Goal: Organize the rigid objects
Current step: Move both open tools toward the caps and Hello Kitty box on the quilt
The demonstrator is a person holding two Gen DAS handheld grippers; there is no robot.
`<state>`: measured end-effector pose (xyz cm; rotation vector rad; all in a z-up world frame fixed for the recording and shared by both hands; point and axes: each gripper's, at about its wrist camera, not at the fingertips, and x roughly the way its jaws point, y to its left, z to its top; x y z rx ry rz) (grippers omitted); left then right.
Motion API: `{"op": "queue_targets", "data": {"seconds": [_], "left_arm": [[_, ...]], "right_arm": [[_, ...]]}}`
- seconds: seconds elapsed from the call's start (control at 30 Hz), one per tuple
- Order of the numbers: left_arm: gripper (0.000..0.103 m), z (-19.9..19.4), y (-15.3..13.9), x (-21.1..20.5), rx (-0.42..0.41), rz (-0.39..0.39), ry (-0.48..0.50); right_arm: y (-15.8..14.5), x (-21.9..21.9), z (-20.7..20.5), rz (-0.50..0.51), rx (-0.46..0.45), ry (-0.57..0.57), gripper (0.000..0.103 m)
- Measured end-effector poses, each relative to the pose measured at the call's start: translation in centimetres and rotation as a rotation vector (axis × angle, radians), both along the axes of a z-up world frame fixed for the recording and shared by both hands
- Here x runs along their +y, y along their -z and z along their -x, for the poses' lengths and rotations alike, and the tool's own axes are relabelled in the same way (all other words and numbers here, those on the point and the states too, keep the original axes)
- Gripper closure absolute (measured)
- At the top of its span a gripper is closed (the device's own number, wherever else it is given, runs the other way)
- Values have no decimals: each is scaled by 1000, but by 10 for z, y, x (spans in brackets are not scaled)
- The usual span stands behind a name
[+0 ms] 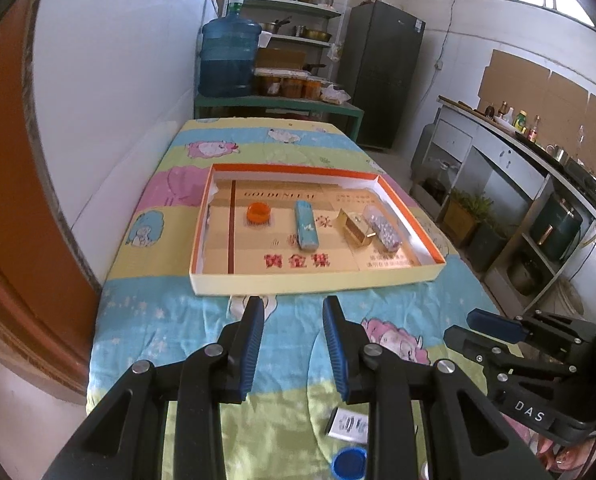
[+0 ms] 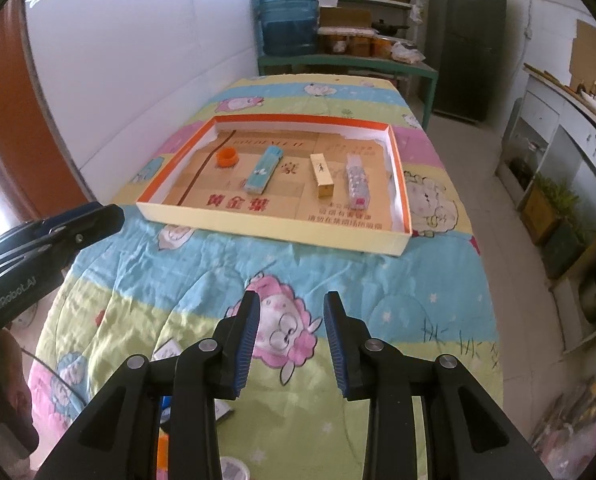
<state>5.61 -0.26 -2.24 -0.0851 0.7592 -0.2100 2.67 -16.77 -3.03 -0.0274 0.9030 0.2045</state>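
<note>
The tray (image 1: 318, 280) lies ahead of both my grippers, four things already in it. A white pack (image 1: 348, 426) and blue cap (image 1: 350, 462) lie on the quilt (image 1: 158, 320) right under my left gripper (image 1: 294, 308), the nearer one. My right gripper (image 2: 292, 306) is released too, both empty.

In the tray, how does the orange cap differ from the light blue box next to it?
The orange cap is round and squat; the light blue box is long and rectangular. The cap is plain orange, while the box carries a small white print. The cap sits nearest the tray's left wall, beside the dark stripe; the box lies further right, angled slightly. Both rest loose on the tray floor, apart from each other, and neither the left gripper nor the right gripper touches them.
</note>
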Motion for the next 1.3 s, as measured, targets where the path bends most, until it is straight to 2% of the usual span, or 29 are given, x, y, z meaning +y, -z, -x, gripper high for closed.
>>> {"op": "queue_targets", "data": {"seconds": [0.4, 0.73, 1.03, 1.27, 1.3], "left_arm": [[73, 33, 15, 1, 11, 20, 52], [73, 66, 36, -7, 6, 21, 171], [73, 94, 58, -20, 26, -11, 290], [73, 95, 71, -24, 53, -41, 298], [73, 94, 73, -24, 56, -41, 296]], "right_arm": [[10, 2, 40, -13, -10, -16, 69], [31, 11, 80, -15, -1, -61, 69], [43, 11, 105, -30, 18, -76, 68], [46, 12, 113, -27, 25, -83, 67], [47, 13, 114, -24, 26, -87, 63]]}}
